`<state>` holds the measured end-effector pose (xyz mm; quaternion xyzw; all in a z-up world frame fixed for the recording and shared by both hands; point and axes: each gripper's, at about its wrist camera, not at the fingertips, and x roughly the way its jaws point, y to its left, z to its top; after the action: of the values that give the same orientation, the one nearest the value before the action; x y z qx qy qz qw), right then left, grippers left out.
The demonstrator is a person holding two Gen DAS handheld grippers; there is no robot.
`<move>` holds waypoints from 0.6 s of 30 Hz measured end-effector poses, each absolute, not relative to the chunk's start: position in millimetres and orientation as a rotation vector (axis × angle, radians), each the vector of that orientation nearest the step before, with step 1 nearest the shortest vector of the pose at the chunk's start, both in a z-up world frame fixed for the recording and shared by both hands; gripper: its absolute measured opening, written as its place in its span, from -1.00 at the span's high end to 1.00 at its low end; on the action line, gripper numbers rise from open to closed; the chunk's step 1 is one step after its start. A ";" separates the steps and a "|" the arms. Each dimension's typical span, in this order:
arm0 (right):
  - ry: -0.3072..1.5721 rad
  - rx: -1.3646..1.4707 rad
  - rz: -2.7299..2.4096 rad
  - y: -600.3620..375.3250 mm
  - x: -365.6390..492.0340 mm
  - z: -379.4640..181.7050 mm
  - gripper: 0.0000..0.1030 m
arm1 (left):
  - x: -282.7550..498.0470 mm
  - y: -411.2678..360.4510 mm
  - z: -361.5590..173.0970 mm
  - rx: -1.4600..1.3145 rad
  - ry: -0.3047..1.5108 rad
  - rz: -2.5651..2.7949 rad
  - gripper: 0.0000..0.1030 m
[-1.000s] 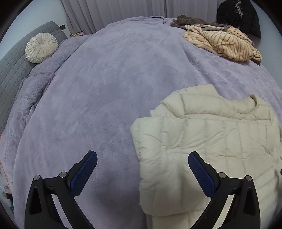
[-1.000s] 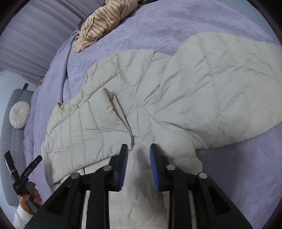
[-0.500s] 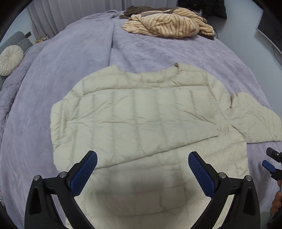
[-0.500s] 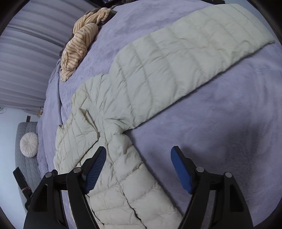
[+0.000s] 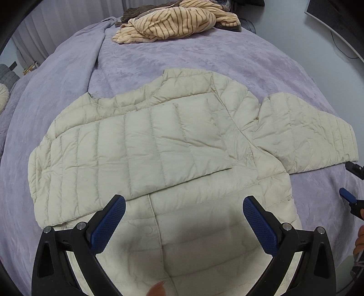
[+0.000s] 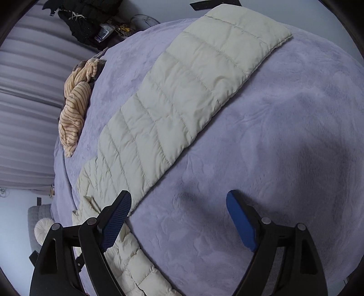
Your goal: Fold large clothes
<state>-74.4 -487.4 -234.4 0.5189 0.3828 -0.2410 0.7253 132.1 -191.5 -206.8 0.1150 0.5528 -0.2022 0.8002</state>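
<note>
Your left gripper [image 5: 183, 224] is spread wide and holding nothing, hovering over the lower body of the cream quilted puffer jacket [image 5: 159, 145]. Your right gripper [image 6: 179, 218] is just as wide and just as empty, with bare purple fleece blanket [image 6: 261, 136] under most of its gap and the jacket's edge just by its left pad.

The jacket lies flat on the blanket-covered bed. From the left wrist view, one sleeve is folded in across the chest, lying as a quilted panel from the jacket's left edge toward the middle. The other sleeve [image 6: 188, 91] is laid straight out to the right, unfolded, so I'd say you're mid-way through the sleeve stage: one in, one to go.

Orientation-wise, the collar [image 5: 182, 77] points away from you toward the heap of tan striped clothing [image 5: 173, 20] at the far end of the bed, and the hem is on your side, under the left gripper. So the body's long axis runs near-to-far, and the stretched sleeve runs roughly crosswise to it, cuff [image 6: 257, 29] well away from the body.

Next move, as I read it: reach the right gripper out toward that cuff, pinch it, and carry it back over the chest onto the first sleeve. Puffy fabric is slippery and springy, so take a decent bite of the cuff, not only the shell layer.
</note>
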 end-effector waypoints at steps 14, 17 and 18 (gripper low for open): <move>0.568 1.409 -0.515 -572.8 -62.6 -258.8 -0.70 | 127.4 -212.1 -222.4 0.276 1.198 -0.420 -1.00; 0.537 1.439 -0.535 -583.2 -55.4 -259.4 -0.69 | 129.1 -208.7 -223.1 0.263 1.197 -0.403 -1.00; 0.517 1.460 -0.539 -585.8 -54.8 -260.1 -0.59 | 130.3 -206.8 -223.6 0.263 1.196 -0.395 -1.00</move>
<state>-54.8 -585.8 -260.1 0.6508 0.2304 -0.2402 0.6824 130.3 -206.8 -223.6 0.1228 0.5575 -0.1841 0.8002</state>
